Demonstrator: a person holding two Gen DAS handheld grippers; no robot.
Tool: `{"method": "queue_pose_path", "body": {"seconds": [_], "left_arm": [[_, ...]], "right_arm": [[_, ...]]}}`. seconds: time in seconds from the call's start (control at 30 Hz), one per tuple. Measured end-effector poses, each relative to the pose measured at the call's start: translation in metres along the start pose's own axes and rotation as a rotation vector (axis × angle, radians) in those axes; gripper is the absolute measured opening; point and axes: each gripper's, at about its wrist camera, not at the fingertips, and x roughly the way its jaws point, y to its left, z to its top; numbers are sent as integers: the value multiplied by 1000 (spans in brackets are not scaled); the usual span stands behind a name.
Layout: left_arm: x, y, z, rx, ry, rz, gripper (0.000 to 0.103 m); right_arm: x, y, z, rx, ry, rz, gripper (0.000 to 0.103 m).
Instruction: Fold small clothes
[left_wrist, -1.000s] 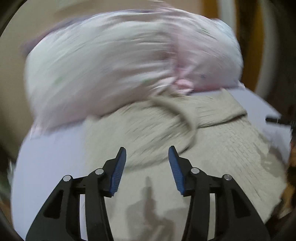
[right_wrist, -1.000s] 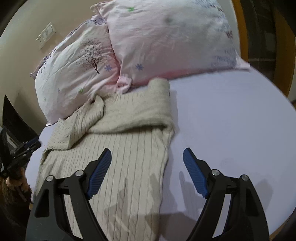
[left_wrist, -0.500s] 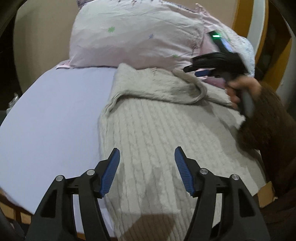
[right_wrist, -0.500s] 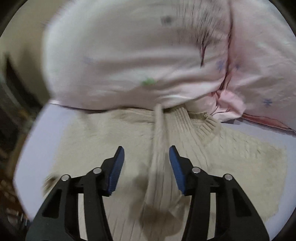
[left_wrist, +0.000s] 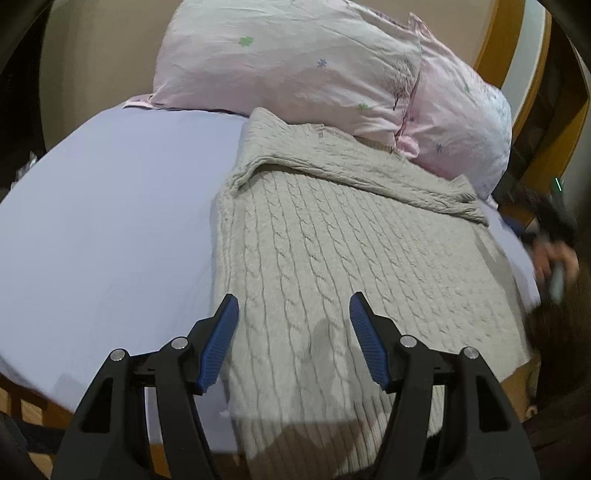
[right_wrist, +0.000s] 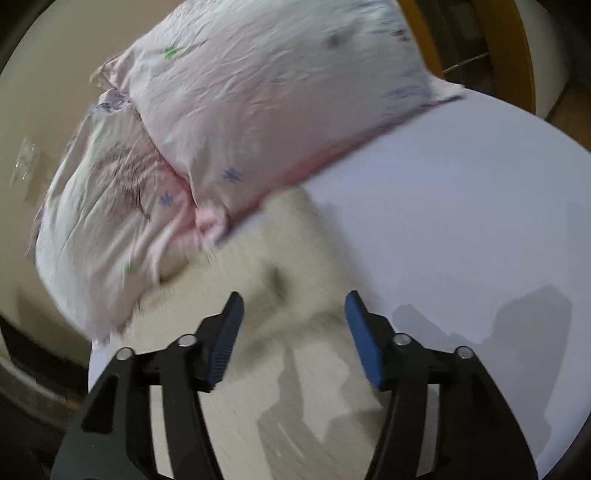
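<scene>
A beige cable-knit sweater (left_wrist: 332, 251) lies flat on the lilac bed sheet (left_wrist: 110, 229), its sleeves folded across the top near the pillows. My left gripper (left_wrist: 293, 339) is open and empty, hovering over the sweater's lower left part. My right gripper (right_wrist: 293, 332) is open and empty above the sweater (right_wrist: 258, 350), which is blurred in the right wrist view. The right gripper with its hand also shows in the left wrist view (left_wrist: 550, 229), at the sweater's right edge.
Two pink patterned pillows (left_wrist: 295, 62) (right_wrist: 258, 99) lie against the headboard, touching the sweater's top. The wooden bed frame (left_wrist: 517, 48) runs behind them. The sheet (right_wrist: 461, 221) stretches right of the sweater. The bed's near edge (left_wrist: 37, 410) is just below my left gripper.
The right gripper has swung from over the sweater's collar to its right side, blurred with motion. The left gripper has pulled back a little. The sleeve that stood up now lies flat.
</scene>
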Motion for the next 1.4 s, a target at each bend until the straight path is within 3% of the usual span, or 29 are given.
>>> {"method": "queue_pose_path", "body": {"seconds": [0.03,0.07,0.13,0.2,0.23,0.3,0.43,0.47,0.53,0.57,0.6,0.67,0.8,0.9,1.03,1.13,1.2,1.23,1.3,1.33,1.37,1.4], "left_arm": [[-5,2,-1,-16,-7,3,66],[-8,4,-3,-31,-7,24,75],[-14,14,-5,-73,-8,55,77],[-15,22,-8,-111,8,19,77],[-17,25,-10,-127,4,-1,77],[-19,24,-14,-128,15,-42,77],[-21,16,-22,-125,50,-153,71],[-21,15,-23,-123,57,-157,66],[-21,16,-26,-136,82,-177,49],[-19,18,-28,-156,102,-197,30],[-13,21,-30,-186,145,-234,10],[-10,22,-29,-208,165,-268,10],[-14,21,-5,-203,141,-350,10],[-17,26,39,-194,51,-382,10],[20,48,123,-210,-78,-343,10],[86,69,177,-262,-105,-266,10],[131,71,202,-281,-65,-206,10],[164,75,216,-314,-1,-189,10],[196,87,228,-387,99,-184,10],[203,97,231,-450,120,-232,11],[202,103,232,-478,108,-274,14],[196,108,233,-487,80,-298,26]], "right_arm": [[-14,-14,-10,-9,16,2,61],[-28,-31,-22,-22,52,5,61],[-44,-62,-44,-18,138,19,60],[-55,-80,-60,10,207,59,54],[-68,-87,-70,7,202,101,52],[-77,-88,-86,-2,252,141,39],[-85,-78,-121,-62,364,302,36],[-87,-77,-130,-68,400,353,34],[-85,-78,-144,-52,477,444,16],[-79,-77,-149,-40,514,466,7],[-76,-78,-154,-22,537,491,7],[-76,-73,-152,-3,525,542,7],[-99,-56,-114,-3,373,687,7],[-103,-35,-71,1,265,761,7],[-72,-8,-3,46,141,779,7],[-16,-1,41,170,86,713,7],[29,-2,60,247,74,586,13],[51,-4,63,273,81,527,16],[84,-13,66,348,104,400,35],[89,-19,64,393,104,391,39],[88,-21,63,403,95,412,50],[82,-21,62,386,76,431,60]]}}
